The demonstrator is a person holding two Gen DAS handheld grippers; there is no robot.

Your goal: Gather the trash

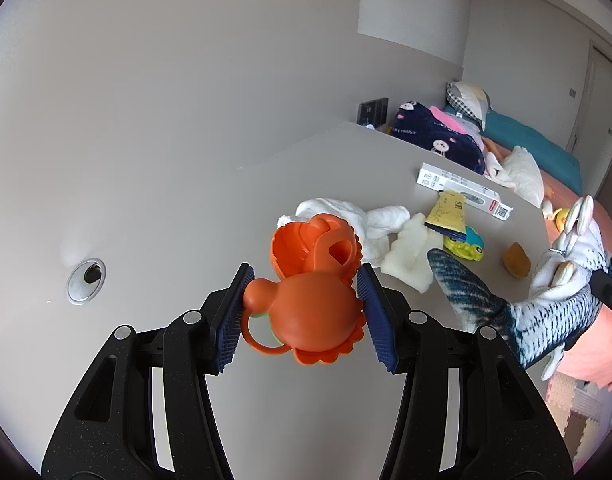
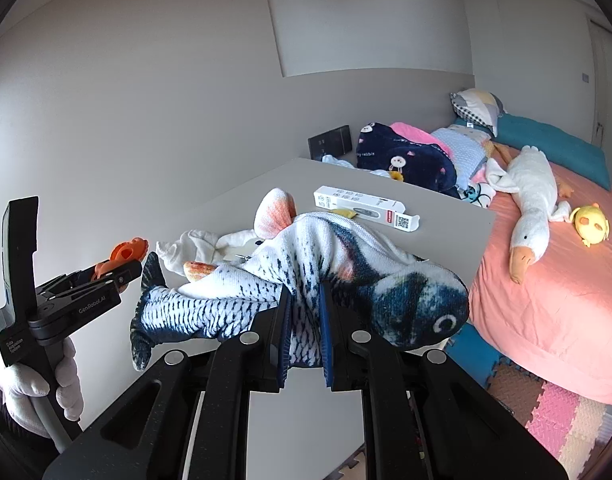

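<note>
Item one: orange plastic toy (image 1: 311, 300), rounded shell body with scalloped rim, a knob at one end, a loop handle and a trace of green beneath. Held in my left gripper (image 1: 304, 312), blue pads pressing it from both sides, jaws part-way apart to suit its width. It hangs clear above the grey desk (image 1: 166, 208).

Item two: plush fish (image 2: 306, 280), soft cloth printed with blue-black scales on white, dark head with a round eye, orange-tinted fins, tail drooping to one side. My right gripper (image 2: 306, 320) pinches it at mid-body, jaws nearly together on the fabric. It too is off the desk, sagging at both ends.

Step in hand, as I judge it: both pieces picked, carrying stage. No bin or container shows in either view, so the next move calls for finding the drop place and keeping both grips firm on the way; the limp fish may swing.

Remaining on the desk: white cloth (image 1: 345, 220), pale foam piece (image 1: 411, 256), yellow packet (image 1: 445, 216), white carton (image 1: 461, 190), small blue-and-yellow toy (image 1: 467, 246), brown lump (image 1: 515, 260). Beyond: bed with pink sheet (image 2: 545, 312), plush goose (image 2: 535, 208).
</note>
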